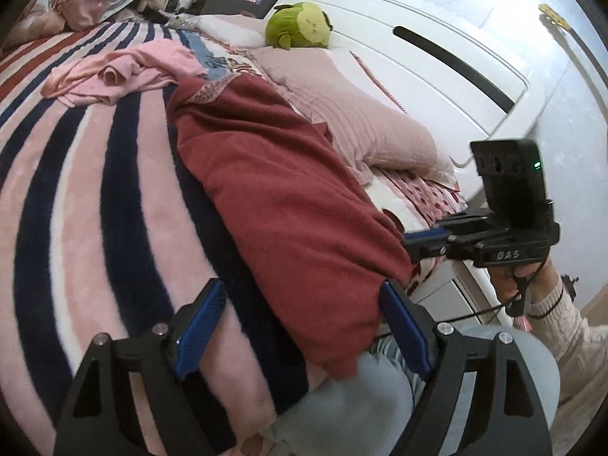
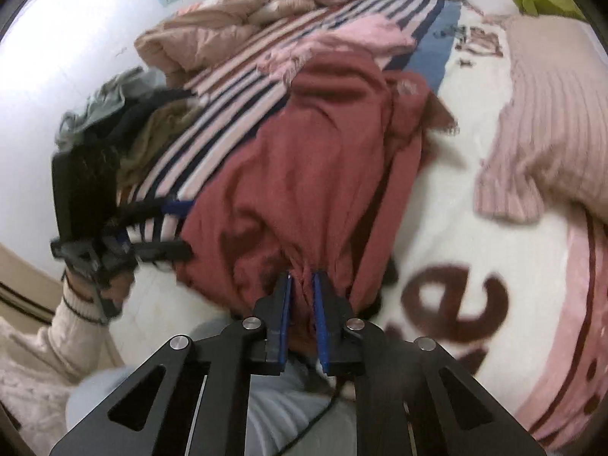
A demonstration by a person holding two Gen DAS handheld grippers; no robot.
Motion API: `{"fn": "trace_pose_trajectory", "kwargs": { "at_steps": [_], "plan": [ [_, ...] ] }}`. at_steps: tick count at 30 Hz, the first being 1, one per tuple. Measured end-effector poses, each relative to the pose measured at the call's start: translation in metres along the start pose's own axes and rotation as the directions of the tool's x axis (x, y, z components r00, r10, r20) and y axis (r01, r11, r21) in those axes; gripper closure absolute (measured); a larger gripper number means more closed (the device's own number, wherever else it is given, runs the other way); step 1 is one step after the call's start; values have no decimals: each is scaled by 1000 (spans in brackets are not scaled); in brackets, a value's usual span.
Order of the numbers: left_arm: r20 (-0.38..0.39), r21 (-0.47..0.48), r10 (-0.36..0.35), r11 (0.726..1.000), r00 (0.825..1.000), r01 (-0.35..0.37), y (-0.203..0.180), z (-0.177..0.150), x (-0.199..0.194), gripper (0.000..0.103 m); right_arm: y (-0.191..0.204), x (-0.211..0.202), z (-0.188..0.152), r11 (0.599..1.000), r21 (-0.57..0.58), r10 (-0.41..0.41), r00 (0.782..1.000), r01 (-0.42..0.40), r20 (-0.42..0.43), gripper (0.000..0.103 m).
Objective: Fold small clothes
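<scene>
Nearest in the right wrist view, the right tool (image 2: 302,285) is clenched on a gathered fold at the near end of the red garment (image 2: 311,174), with the cloth pinched between its blue pads. The left wrist view cannot show this pinch; it shows the right tool from the side, with the letters "DAS" on its black body. The left tool (image 1: 300,326) is released, its jaws wide, with the near edge of the red garment lying between them but not pressed. The garment lies long on the bed, partly on the striped blanket (image 1: 76,174) and partly on the cream blanket (image 2: 448,228), where big brown letters, one an "e", can be read. The striped blanket left of the garment is bare. Farther away lie a pink garment (image 1: 125,72), a pink pillow (image 1: 361,114) and a green plush toy (image 1: 300,26) near the white headboard (image 1: 437,57).
</scene>
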State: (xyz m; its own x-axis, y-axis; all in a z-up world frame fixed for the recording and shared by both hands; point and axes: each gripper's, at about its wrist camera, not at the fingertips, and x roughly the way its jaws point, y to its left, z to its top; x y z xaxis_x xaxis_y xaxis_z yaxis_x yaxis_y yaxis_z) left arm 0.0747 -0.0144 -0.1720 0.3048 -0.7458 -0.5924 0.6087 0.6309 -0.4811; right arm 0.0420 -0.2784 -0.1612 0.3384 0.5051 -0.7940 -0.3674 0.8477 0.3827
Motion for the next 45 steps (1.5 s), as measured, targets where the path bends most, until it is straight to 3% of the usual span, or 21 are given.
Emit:
{"fn": "trace_pose_trajectory", "kwargs": {
  "at_steps": [2, 4, 6, 8, 11, 12, 13, 15, 16, 19, 22, 26, 27, 29, 31, 33, 34, 38, 42, 44, 45],
  "plan": [
    [8, 7, -2, 1000, 1000, 2, -1, 0, -4, 23, -1, 5, -5, 1000, 0, -10, 998, 10, -54, 97],
    [16, 5, 14, 1000, 1000, -14, 1, 4, -7, 23, -3, -3, -2, 1000, 12, 14, 999, -14, -47, 93],
    [52, -4, 44, 999, 998, -44, 5, 12, -13, 23, -3, -18, 11, 999, -1, 36, 999, -36, 18, 88],
    [91, -28, 73, 997, 993, -70, 9, 24, -19, 23, 0, -33, 29, 999, -42, 21, 994, -17, 106, 62],
    [120, -37, 150, 989, 981, -146, 21, 55, -16, 26, -5, -34, 58, 999, -51, -7, 987, 16, 160, 60],
    [117, -43, 160, 987, 980, -156, 27, 65, -11, 43, -8, -29, 68, 999, -40, -9, 986, 16, 164, 60],
    [109, -47, 161, 987, 981, -156, 34, 75, -6, 66, -11, -22, 79, 999, -33, -19, 986, 25, 165, 61],
    [82, -60, 140, 989, 987, -136, 50, 94, 11, 93, -16, -7, 93, 998, -22, -53, 986, 57, 158, 62],
    [70, -58, 130, 990, 989, -126, 58, 104, 22, 95, -19, 1, 100, 998, -15, -54, 987, 57, 152, 65],
    [30, -36, 101, 994, 994, -100, 72, 123, 49, 95, -27, 24, 116, 1000, 10, -10, 993, 9, 118, 67],
    [35, -27, 144, 989, 989, -143, 82, 140, 70, 95, -38, 41, 122, 998, 40, -51, 994, 48, 95, 67],
    [78, -96, 316, 946, 945, -308, 107, 164, 89, 90, -56, 56, 124, 989, 93, -117, 991, 111, 65, 67],
    [71, -112, 339, 937, 938, -330, 112, 167, 93, 81, -62, 59, 123, 988, 113, -111, 992, 104, 59, 67],
    [56, -147, 347, 930, 936, -336, 121, 169, 92, 77, -67, 58, 123, 987, 130, -102, 993, 93, 61, 67],
    [71, -162, 314, 940, 947, -300, 120, 162, 80, 60, -66, 49, 119, 985, 130, -122, 990, 111, 74, 63],
    [86, -166, 279, 951, 956, -262, 115, 149, 57, 39, -64, 37, 113, 983, 133, -141, 986, 129, 90, 55],
    [82, -166, 228, 963, 970, -213, 110, 139, 45, 30, -65, 32, 110, 983, 137, -138, 986, 124, 95, 47],
    [16, -159, 33, 987, 999, -30, 89, 102, 28, 23, -68, 15, 91, 981, 192, 4, 998, -16, 62, 29],
    [-69, -179, -121, 978, 990, 107, 66, 63, 34, 23, -73, 20, 71, 952, 277, 133, 991, -132, 14, 24],
    [-87, -182, -131, 977, 988, 114, 57, 48, 41, 23, -75, 29, 65, 944, 298, 150, 989, -143, 0, 24],
    [-74, -157, -101, 984, 992, 88, 52, 44, 42, 23, -75, 34, 64, 940, 306, 163, 987, -154, -5, 24]
  ]
}}
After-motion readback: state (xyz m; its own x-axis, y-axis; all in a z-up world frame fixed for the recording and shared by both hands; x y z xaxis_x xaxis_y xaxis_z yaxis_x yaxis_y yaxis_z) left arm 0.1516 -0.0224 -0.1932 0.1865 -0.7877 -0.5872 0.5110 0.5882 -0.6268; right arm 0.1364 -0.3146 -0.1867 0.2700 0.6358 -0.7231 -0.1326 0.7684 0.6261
